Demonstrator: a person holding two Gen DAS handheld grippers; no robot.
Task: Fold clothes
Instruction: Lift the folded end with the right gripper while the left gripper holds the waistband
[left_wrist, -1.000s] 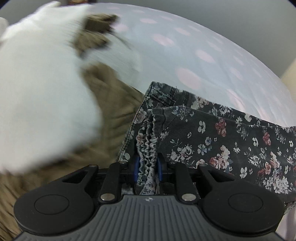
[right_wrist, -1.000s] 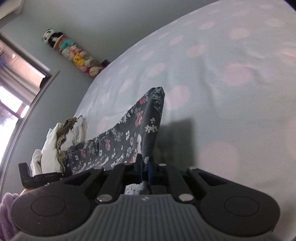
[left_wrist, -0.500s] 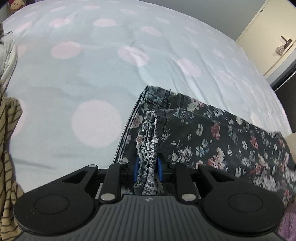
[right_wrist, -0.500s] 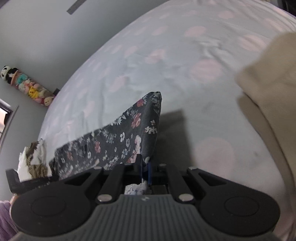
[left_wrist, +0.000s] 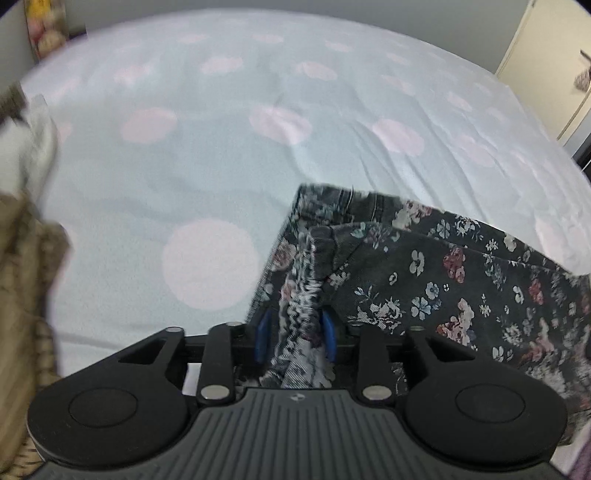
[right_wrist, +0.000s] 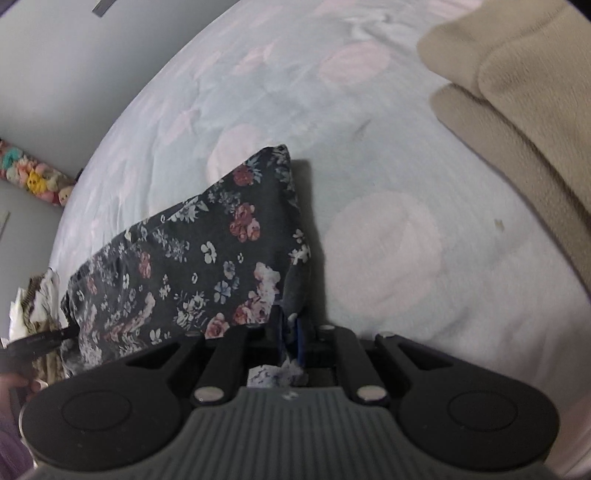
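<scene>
1. Bed (left_wrist: 207, 177): pale blue sheet with pink dots, lightly wrinkled.
2. Floral dark garment (left_wrist: 461, 280) spread on it, right of centre in the left wrist view; far edge rests on the sheet.
3. Pile of white and brown striped clothes (left_wrist: 26, 206) at the left edge.
4. Beige fleece item (right_wrist: 524, 96) at the right side, in the right wrist view.

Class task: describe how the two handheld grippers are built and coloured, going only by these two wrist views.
Both look alike. The left gripper and right gripper each have a grey ribbed body with a small white emblem, two black round-ended lobes with circular insets, black link bars pinned by silver rivets, and blue pads on the fingers. No cables or sleeves are visible.
</scene>
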